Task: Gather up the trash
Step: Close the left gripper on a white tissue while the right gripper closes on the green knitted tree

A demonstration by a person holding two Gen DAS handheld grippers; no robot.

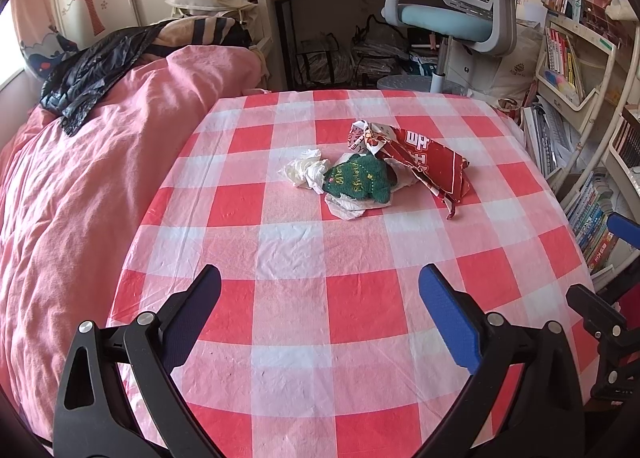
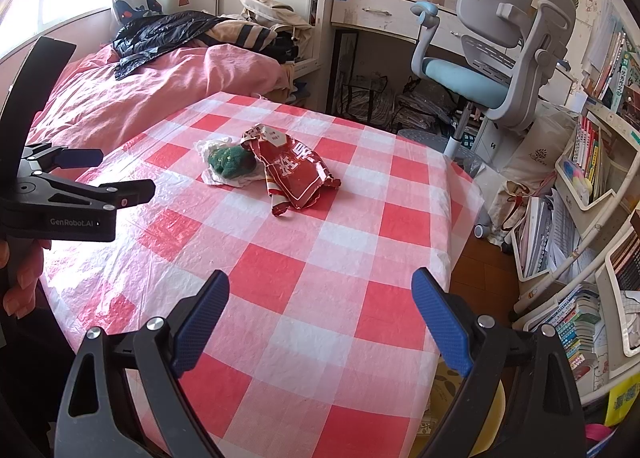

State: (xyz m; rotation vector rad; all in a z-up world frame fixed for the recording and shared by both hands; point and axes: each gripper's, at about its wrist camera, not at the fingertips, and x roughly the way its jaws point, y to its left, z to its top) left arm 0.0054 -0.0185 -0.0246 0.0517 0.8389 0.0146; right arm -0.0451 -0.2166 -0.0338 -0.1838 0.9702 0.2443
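Observation:
A pile of trash lies mid-table on the red-and-white checked tablecloth point(image 1: 320, 318): a crumpled red snack wrapper point(image 1: 424, 162), a green knitted piece point(image 1: 358, 178) with yellow lettering, and crumpled white tissue point(image 1: 304, 170). The same wrapper point(image 2: 298, 174), green piece point(image 2: 230, 160) and tissue point(image 2: 208, 146) show in the right wrist view. My left gripper point(image 1: 320, 286) is open and empty, well short of the pile. My right gripper point(image 2: 320, 294) is open and empty, nearer the table's right edge. The left gripper also shows in the right wrist view point(image 2: 112, 174), at the left.
A bed with a pink quilt point(image 1: 100, 178) and a black jacket point(image 1: 92, 70) lies left of the table. A grey-and-blue desk chair point(image 1: 460, 14) and desk stand behind. Bookshelves point(image 1: 580, 106) line the right side.

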